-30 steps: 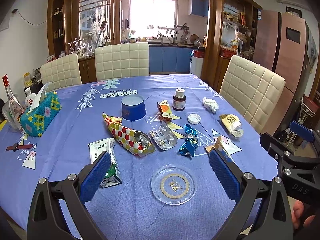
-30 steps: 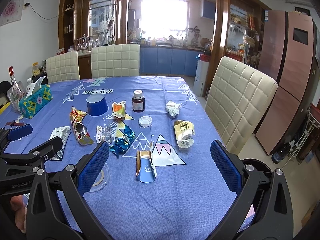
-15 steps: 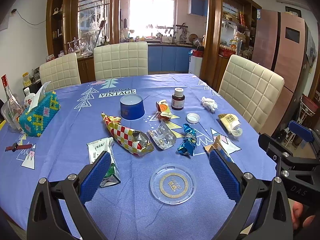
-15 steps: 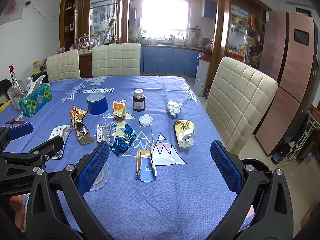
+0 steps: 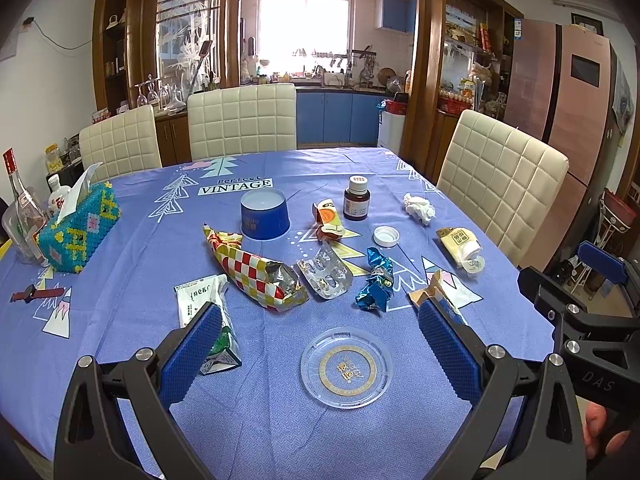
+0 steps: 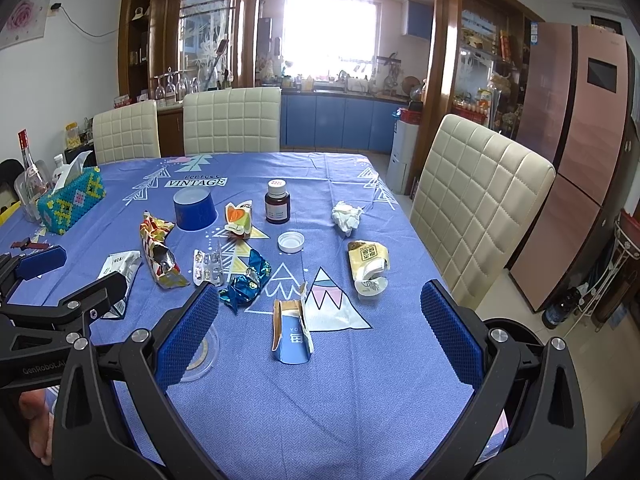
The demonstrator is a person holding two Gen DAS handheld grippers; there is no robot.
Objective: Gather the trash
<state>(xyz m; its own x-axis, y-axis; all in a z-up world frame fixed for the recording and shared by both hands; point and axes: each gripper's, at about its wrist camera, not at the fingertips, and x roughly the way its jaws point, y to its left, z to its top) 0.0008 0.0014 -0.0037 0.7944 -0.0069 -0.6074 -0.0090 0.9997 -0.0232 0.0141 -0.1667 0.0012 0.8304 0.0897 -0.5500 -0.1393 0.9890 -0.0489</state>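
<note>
while litter covers blue tablecloth [image 5: 120, 320], left gripper [image 5: 316, 344] and right gripper [image 6: 320, 336] hover released, empty.

Tissue box [image 5: 78, 232], watch [image 5: 38, 293], perhaps liquor bottle [image 5: 22, 208].

Left claw [image 5: 316, 344] agape, empty; right claw [image 6: 320, 328] likewise, side by side

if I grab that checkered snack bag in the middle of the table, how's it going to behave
The checkered snack bag looks torn open and crumpled flat, so it is probably light and floppy and would likely crush between the fingers. Its shiny foil lining may be a bit slippery. A push would probably slide it along the tablecloth rather than roll it.
</note>
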